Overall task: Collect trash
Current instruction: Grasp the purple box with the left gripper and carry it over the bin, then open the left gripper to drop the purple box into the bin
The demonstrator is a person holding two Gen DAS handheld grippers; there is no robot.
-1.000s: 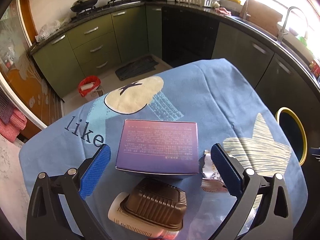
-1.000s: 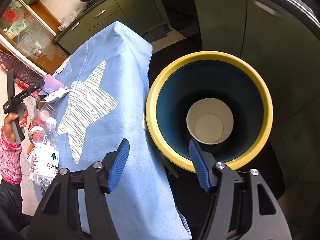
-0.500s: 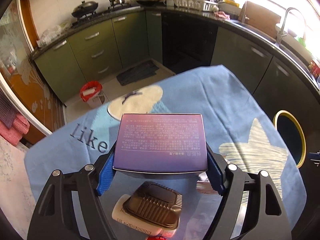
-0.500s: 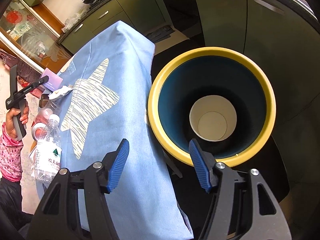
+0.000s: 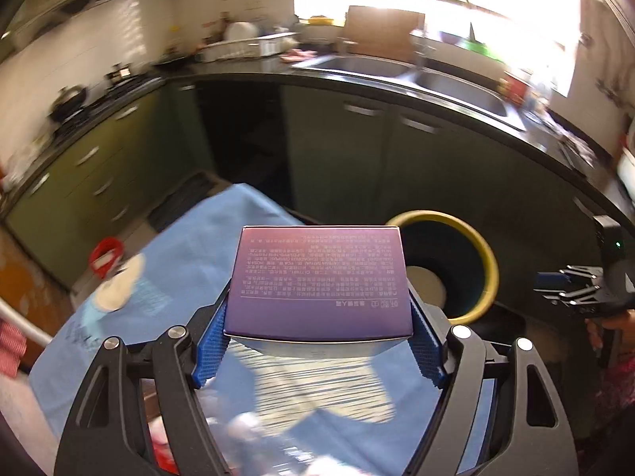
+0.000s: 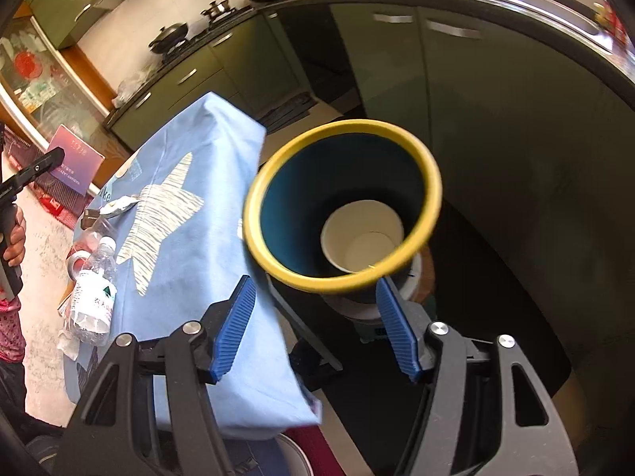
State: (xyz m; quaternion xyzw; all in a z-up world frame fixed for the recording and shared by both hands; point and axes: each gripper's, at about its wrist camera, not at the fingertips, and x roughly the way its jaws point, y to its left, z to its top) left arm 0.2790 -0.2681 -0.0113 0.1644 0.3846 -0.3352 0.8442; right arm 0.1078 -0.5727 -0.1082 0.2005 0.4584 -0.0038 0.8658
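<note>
My left gripper (image 5: pixel 319 307) is shut on a purple box (image 5: pixel 321 277), its blue pads pressing the box's two sides. The box hangs above the blue-clothed table (image 5: pixel 190 261), just left of a yellow-rimmed dark blue bin (image 5: pixel 486 261). In the right wrist view the box (image 6: pixel 75 160) shows far left. A white paper cup (image 6: pixel 363 238) lies at the bottom of the bin (image 6: pixel 432 182). My right gripper (image 6: pixel 315 283) stands open and empty just before the bin's near rim. A plastic bottle (image 6: pixel 95 289) and a silver wrapper (image 6: pixel 119 206) lie on the table.
Dark green cabinets and a black counter with a sink (image 5: pixel 456 79) curve behind the table. A small red bin (image 5: pixel 105 254) stands on the floor at left. The yellow-rimmed bin sits on a stand beside the table's right edge. A person's hand (image 6: pixel 14 238) grips the left tool's handle.
The left gripper closed on the purple box, lifted it off the table and swung right toward the bin. The right gripper drew back, so the bin sits higher in its view.
</note>
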